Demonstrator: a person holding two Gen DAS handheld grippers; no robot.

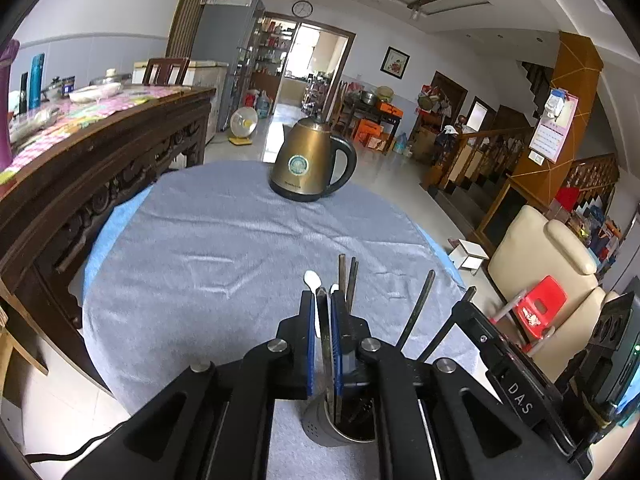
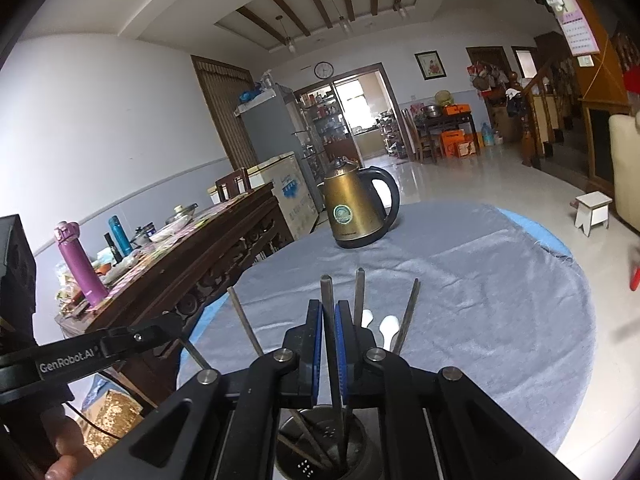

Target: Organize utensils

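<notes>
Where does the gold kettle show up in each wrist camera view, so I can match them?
Left wrist: gold kettle stands above centre, at the far edge of the grey cloth, handle to the right.
Right wrist: gold kettle stands at centre, far edge of the cloth, handle right.
Shared landmark: round wall clock above the doorway.

We see a bronze kettle (image 1: 310, 160) with black handle on grey-blue cloth (image 1: 208, 248); nearer than the kettle, a grey holder (image 1: 324, 426), dark chopsticks (image 1: 345, 280), white spoons (image 1: 312, 280).

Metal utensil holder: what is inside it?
The metal utensil holder contains dark chopsticks and white spoons standing upright. Their lower ends and the holder's bottom are hidden by the grippers.
</notes>
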